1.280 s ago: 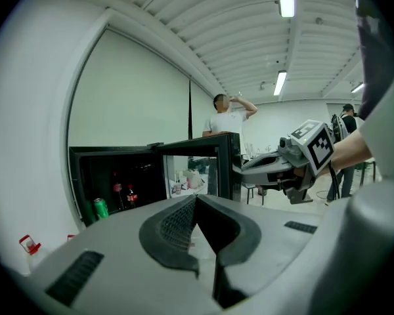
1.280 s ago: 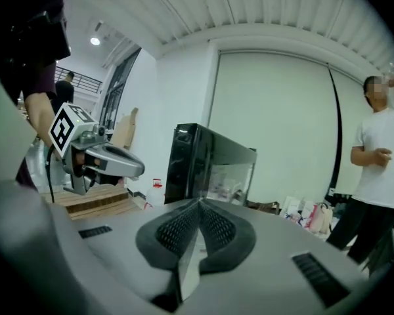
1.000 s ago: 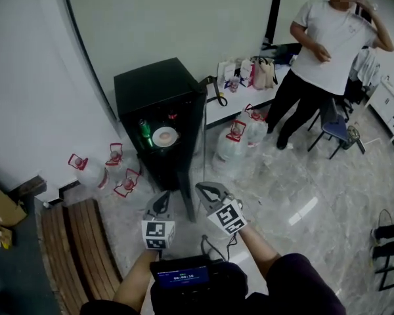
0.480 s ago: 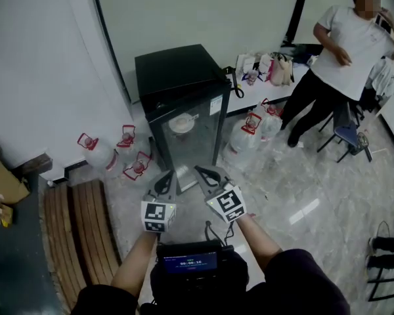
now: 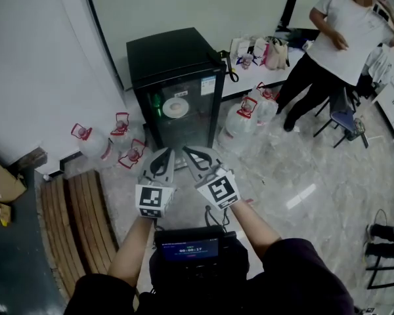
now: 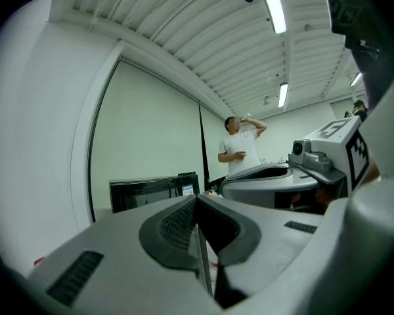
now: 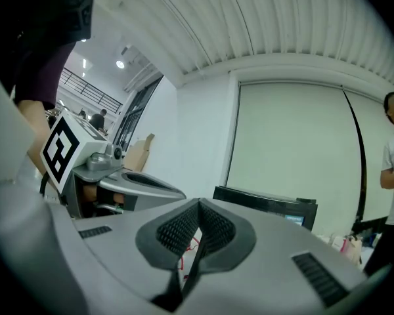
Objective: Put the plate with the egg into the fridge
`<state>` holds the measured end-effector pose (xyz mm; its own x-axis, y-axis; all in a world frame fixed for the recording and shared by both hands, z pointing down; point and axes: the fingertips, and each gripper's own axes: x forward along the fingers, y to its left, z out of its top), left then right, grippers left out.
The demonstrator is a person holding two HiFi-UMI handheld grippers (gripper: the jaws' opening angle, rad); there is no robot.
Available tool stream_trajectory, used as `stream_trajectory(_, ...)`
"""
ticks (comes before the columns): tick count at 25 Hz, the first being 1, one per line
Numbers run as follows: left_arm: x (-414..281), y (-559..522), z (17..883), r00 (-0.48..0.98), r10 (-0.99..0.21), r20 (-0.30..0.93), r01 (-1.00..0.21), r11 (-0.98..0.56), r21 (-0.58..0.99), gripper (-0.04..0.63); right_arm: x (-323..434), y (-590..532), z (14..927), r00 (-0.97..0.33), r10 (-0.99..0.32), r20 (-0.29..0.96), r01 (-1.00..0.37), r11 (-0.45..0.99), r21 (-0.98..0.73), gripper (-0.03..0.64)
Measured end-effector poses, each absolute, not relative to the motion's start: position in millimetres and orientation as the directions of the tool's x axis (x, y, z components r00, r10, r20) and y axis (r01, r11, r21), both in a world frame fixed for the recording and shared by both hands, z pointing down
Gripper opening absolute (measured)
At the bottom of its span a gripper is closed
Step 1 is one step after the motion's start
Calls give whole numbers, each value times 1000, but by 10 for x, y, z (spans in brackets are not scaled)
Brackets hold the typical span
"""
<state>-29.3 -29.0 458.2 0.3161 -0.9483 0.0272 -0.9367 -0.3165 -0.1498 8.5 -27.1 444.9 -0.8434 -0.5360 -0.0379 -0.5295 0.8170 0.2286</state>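
We saw clear red-handled plastic water jugs (image 5: 90, 151) on the grey marble floor (image 5: 302, 169); a white-shirted person (image 5: 341, 35) stood beyond.

"What have I got on the head view, by count?"

"I make it one fridge (image 5: 184, 61), with one plate (image 5: 175, 107) and one green bottle (image 5: 156, 104) behind its glass."

"Jugs?"

"Five water jugs (image 5: 85, 144): three left of the fridge, two right."

"And the rest?"

"My two tools, left gripper (image 5: 164, 153) and right gripper (image 5: 188, 152). One standing person (image 5: 341, 38), one blue chair (image 5: 347, 119), one wooden bench (image 5: 79, 222). I can't count the bags (image 5: 276, 52)."
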Motion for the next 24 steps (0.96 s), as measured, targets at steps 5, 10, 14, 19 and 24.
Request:
stream_trajectory(5,-279,-327,4602,320,-947,32,-935,-322,-148,9,90,-302,4420,-839,-542,-40,-535,811,235,6)
stream_trajectory(10,-282,-340,4626,323,-946,37,-934,-325,-149,9,89,-308,4452,-837,-546,-37,-538,809,238,6)
stream_trajectory(14,-320,-369,4642,318,-947,38,-936,-320,-146,9,70,-343,4478,-834,-551,-28,-542,808,232,6)
stream_trajectory(19,-359,-359,4689,315,-948,46,-937,-319,-143,9,24,-335,4507,-835,-549,-24,-538,808,241,6)
stream_trajectory(24,-490,-342,4696,310,-949,49,-938,-314,-145,9,-110,-312,4476,-831,-554,-39,-550,810,204,6)
